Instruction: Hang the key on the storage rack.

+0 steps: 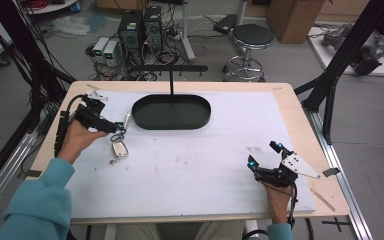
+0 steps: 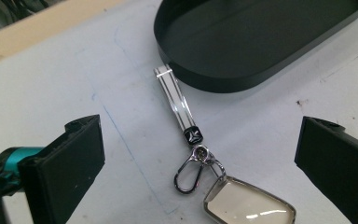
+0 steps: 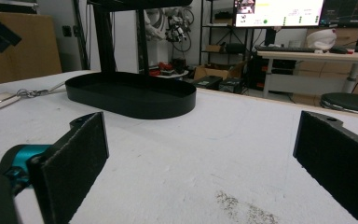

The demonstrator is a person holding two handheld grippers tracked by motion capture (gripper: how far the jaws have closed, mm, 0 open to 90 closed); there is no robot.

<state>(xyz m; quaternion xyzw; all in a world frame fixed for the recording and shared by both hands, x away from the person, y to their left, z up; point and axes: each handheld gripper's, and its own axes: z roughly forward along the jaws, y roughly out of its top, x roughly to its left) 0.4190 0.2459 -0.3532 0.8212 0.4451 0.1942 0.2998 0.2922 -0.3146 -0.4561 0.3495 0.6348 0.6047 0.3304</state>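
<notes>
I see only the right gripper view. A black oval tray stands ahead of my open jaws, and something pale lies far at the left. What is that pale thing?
Observer: A pale key fob on a silver carabiner clip, with a striped strap reaching toward the black oval tray.
Operator: Where is the other gripper?
Observer: The left gripper hovers right above that key fob, jaws open, nothing between them.
Operator: Is the strap inside the tray?
Observer: No, it lies on the white mat, its far end close beside the tray wall.
</notes>
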